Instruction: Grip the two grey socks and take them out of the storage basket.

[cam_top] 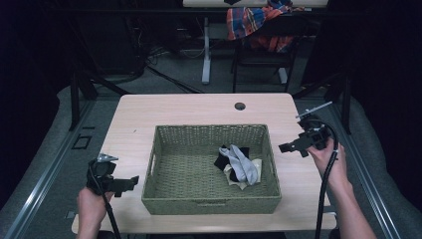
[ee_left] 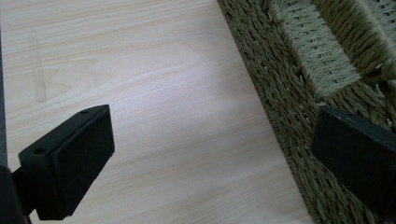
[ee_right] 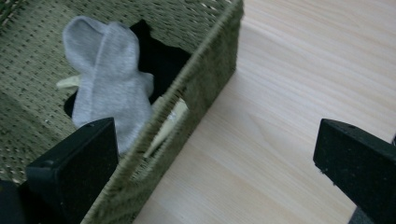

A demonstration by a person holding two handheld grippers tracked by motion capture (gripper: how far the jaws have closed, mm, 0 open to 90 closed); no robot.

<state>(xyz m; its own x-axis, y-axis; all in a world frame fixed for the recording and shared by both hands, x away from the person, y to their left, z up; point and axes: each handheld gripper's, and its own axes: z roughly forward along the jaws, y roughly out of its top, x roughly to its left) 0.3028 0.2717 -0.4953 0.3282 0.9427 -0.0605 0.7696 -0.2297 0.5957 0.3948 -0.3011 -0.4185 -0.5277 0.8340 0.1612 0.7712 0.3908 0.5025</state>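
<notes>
Basket (cam_top: 211, 199) long axis left-right | socks (cam_top: 239, 164) inside | left tool (cam_top: 130, 182) wide | right tool (cam_top: 286, 147) wide

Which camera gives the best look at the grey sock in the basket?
The right gripper view: the grey sock is large and close, draped over black fabric. The high view shows it small inside the basket; the left gripper view shows basket wall.

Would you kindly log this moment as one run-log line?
left gripper: open, beside basket | right gripper: open, beside basket | socks: piled in basket
</notes>
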